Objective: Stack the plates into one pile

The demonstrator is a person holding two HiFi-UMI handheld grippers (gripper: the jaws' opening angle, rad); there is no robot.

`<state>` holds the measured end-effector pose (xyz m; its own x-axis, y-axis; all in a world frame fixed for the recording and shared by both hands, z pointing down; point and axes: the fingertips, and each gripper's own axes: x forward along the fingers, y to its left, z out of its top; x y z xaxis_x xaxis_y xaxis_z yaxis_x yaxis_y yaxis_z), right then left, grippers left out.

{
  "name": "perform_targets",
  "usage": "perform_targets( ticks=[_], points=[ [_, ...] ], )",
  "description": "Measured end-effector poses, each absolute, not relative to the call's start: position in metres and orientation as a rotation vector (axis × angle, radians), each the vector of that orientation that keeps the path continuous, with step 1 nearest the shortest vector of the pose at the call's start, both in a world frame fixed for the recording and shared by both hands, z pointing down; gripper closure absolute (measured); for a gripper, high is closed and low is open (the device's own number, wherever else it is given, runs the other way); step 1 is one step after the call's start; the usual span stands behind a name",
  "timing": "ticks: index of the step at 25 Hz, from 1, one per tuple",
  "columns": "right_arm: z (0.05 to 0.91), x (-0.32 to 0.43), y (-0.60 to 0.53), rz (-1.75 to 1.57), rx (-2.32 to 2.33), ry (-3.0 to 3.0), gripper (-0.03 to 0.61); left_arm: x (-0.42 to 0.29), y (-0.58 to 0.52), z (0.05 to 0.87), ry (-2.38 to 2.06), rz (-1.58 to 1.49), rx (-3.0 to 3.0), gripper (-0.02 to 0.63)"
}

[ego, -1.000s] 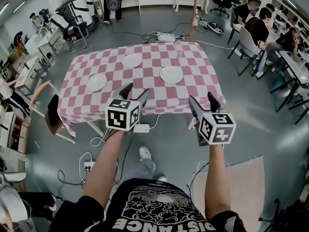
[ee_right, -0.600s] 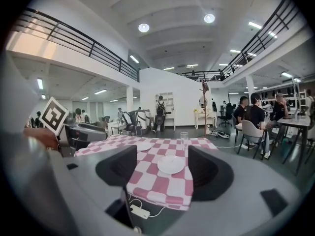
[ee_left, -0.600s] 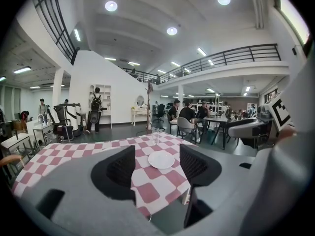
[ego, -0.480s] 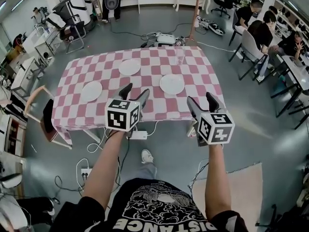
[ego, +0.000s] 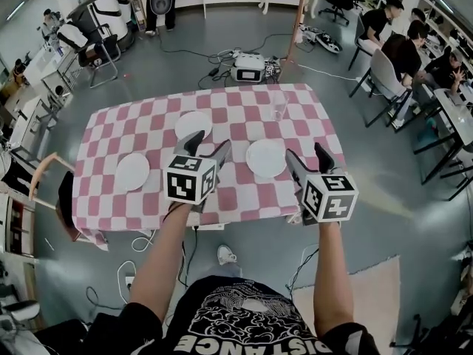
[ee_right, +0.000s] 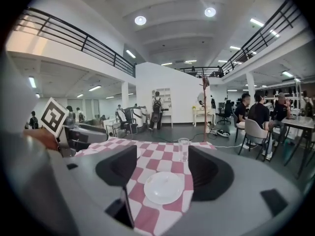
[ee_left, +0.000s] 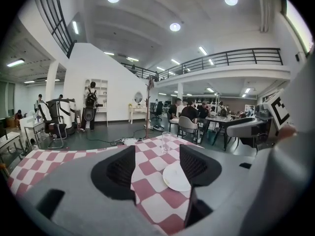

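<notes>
Three white plates lie apart on the pink-and-white checked table [ego: 111, 124]: a left plate [ego: 133, 171], a far middle plate [ego: 194, 125] and a right plate [ego: 265, 158]. My left gripper [ego: 208, 143] hangs open over the near part of the table, between the middle and right plates. My right gripper [ego: 307, 154] is open too, just right of the right plate. The left gripper view shows the right plate [ee_left: 175, 177] past the empty left gripper [ee_left: 156, 168]. The right gripper view frames that same plate [ee_right: 163, 187] between the empty jaws of the right gripper [ee_right: 161, 173].
A clear drinking glass [ego: 278, 106] stands on the table behind the right plate. A chair [ego: 65, 198] sits at the table's left end. Cables and a box [ego: 250, 66] lie on the floor beyond. People sit at desks [ego: 414, 50] to the right.
The table has come closer over the second. Both grippers, earlier short of its near edge, now reach over the cloth. They stay open and the plates have not moved.
</notes>
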<state>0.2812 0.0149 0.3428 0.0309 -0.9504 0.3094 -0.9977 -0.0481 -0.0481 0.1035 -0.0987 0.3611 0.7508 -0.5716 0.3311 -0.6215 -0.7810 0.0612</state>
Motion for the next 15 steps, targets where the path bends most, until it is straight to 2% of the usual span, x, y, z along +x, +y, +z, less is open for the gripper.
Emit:
perform_targets(
  ticks=[15],
  points=[
    [0.346,0.301,-0.085,0.415,2.127,-1.972,0.265,0.122,-0.201,0.369,-0.894,0.438,2.767,0.328]
  ],
)
